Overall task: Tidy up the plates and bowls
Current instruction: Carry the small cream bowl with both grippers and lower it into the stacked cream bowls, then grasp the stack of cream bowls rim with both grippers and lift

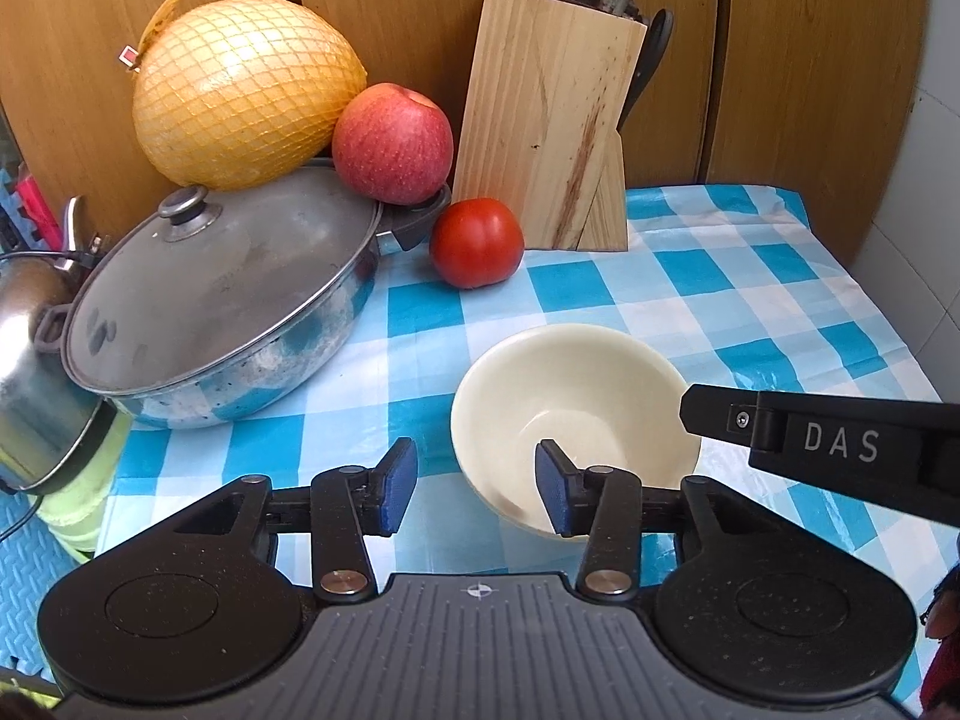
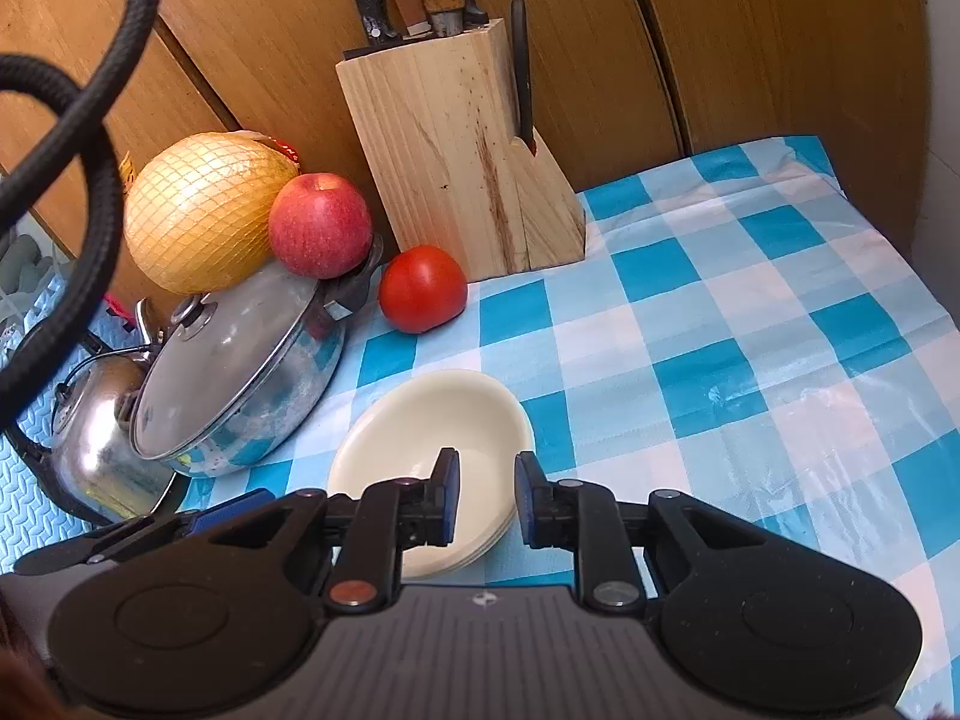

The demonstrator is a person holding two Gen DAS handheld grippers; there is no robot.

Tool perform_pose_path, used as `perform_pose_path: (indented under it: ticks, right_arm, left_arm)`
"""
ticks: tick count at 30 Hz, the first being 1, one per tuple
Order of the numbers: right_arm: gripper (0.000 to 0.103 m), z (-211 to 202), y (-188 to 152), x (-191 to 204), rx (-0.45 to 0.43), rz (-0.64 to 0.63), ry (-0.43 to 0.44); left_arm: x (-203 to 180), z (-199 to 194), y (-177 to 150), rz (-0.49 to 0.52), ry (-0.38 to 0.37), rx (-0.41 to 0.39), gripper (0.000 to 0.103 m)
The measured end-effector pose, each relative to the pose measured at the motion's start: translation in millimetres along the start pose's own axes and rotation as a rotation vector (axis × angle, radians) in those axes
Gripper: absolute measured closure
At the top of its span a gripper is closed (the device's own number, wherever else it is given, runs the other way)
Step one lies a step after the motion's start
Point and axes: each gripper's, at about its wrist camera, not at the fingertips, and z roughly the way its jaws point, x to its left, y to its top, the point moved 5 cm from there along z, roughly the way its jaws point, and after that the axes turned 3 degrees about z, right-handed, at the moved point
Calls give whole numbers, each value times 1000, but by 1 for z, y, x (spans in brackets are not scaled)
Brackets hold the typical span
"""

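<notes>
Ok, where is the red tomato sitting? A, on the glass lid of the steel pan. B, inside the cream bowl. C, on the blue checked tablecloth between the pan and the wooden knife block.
C: the red tomato rests on the blue checked tablecloth, between the lidded steel pan and the wooden knife block.
</notes>
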Motion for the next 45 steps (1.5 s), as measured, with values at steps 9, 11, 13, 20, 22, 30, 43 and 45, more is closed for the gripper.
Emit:
perform_pose_path:
  ticks: [9, 11, 13, 20, 22, 30, 43, 45]
  right_arm:
    - [74, 8, -1, -14, 11, 24, -34]
    - [74, 12, 0, -16, 21, 36, -30]
    - [74, 16, 0, -16, 28, 40, -31]
    - [74, 25, 2, -16, 42, 42, -38]
    - [74, 27, 3, -19, 44, 48, -43]
    - [74, 36, 0, -23, 81, 64, -39]
    - [74, 48, -3, -24, 123, 73, -27]
    - [74, 50, -3, -25, 126, 79, -25]
  left_arm:
    - [8, 13, -3, -56, -42, 33, 27]
    - [9, 18, -3, -69, -56, 51, 23]
    - [10, 21, -2, -78, -63, 55, 23]
    - [15, 30, 2, -97, -64, 64, 23]
    - [15, 33, 1, -97, -64, 70, 23]
    - [15, 39, 0, -91, -59, 83, 23]
    - [13, 48, -1, -74, -49, 96, 30]
    - [13, 50, -1, -73, -49, 101, 30]
